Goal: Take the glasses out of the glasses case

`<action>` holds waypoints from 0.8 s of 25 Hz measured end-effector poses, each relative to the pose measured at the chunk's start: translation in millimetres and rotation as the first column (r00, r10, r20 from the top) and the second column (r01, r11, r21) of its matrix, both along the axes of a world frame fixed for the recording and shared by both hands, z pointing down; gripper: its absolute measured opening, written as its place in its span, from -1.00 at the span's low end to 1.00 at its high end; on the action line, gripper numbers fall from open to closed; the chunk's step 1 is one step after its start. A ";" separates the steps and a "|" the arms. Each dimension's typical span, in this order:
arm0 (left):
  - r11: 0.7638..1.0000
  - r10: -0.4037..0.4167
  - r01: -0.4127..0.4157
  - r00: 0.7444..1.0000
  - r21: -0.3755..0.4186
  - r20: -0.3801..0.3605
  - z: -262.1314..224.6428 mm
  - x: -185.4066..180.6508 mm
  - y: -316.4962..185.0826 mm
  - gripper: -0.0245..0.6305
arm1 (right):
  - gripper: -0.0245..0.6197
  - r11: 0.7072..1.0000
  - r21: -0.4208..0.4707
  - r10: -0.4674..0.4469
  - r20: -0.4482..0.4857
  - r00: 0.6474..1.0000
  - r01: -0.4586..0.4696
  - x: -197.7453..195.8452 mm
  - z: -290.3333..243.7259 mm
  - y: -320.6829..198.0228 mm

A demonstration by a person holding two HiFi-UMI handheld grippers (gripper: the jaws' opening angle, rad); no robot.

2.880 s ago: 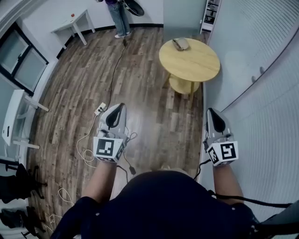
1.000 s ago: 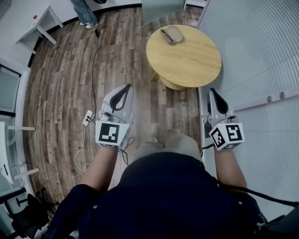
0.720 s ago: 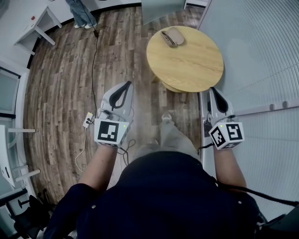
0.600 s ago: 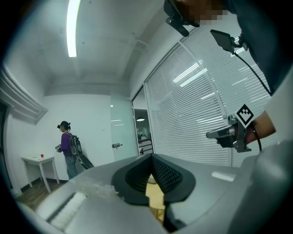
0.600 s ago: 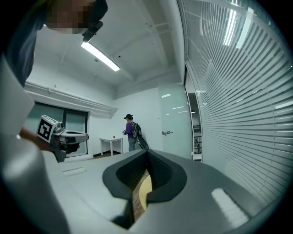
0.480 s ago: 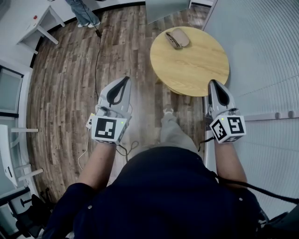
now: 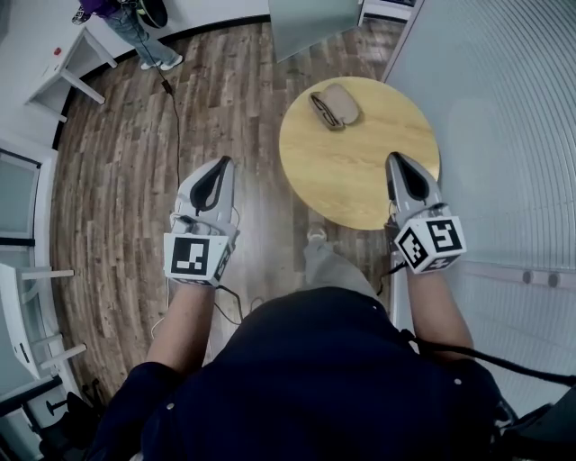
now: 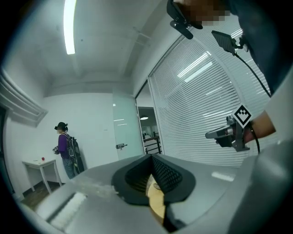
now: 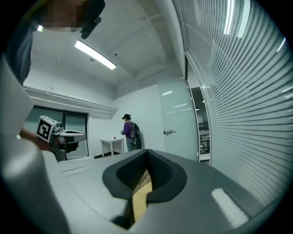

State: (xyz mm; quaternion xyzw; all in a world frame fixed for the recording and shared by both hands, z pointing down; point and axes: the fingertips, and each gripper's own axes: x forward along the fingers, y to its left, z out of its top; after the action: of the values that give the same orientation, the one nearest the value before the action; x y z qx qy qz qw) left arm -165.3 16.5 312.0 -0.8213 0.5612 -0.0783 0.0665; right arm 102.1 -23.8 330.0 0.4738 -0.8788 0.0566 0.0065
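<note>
A tan glasses case (image 7: 335,105) lies at the far side of a round wooden table (image 7: 360,171); a dark-rimmed part shows along its left side, too small to make out. My right gripper (image 7: 397,159) hovers over the table's near right edge, jaws shut and empty, well short of the case. Off to the table's left, my left gripper (image 7: 221,164) is held over the floor, also shut on nothing. In the left gripper view the shut jaws (image 8: 150,158) point into the room, with the right gripper (image 8: 228,133) at the right. The right gripper view shows its own shut jaws (image 9: 146,153).
A slatted white wall (image 7: 504,108) runs close along the right of the table. A person with a backpack (image 7: 121,18) stands far back beside a small white table (image 7: 67,63). A cable (image 7: 171,108) trails over the wood floor, and the wearer's foot (image 7: 315,236) is near the table.
The wearer has walked toward the round table, which now lies closer. The right gripper has come over the table's near edge. Both grippers stayed shut.
</note>
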 end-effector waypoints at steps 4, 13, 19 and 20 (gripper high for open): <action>0.999 -0.026 0.026 1.000 -0.025 -0.008 2.0 6.0 -51.0 -0.91 | -0.90 0.998 -0.053 -0.042 -0.011 0.999 0.041 0.1 14.0 -54.0; 0.996 -0.075 0.075 0.997 -0.053 0.001 -0.4 15.6 -158.8 -0.91 | -0.90 0.981 -0.117 -0.157 -0.002 0.988 0.155 -12.4 26.1 -162.5; 0.996 -0.083 0.083 0.997 -0.034 0.003 -13.2 24.4 -198.7 -0.91 | -0.90 0.973 -0.154 -0.174 0.002 0.985 0.173 -18.9 45.7 -203.8; 0.996 -0.084 0.084 0.996 -0.034 0.007 -18.4 24.0 -206.4 -0.91 | -0.90 0.972 -0.160 -0.174 0.005 0.985 0.173 -20.7 43.9 -212.3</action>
State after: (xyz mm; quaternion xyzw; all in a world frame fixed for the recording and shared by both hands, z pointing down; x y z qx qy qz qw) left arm -141.3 -189.9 293.6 -0.7978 0.5935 -0.0930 0.0507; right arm 81.4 -236.1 373.8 0.3934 -0.9094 0.1239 0.0533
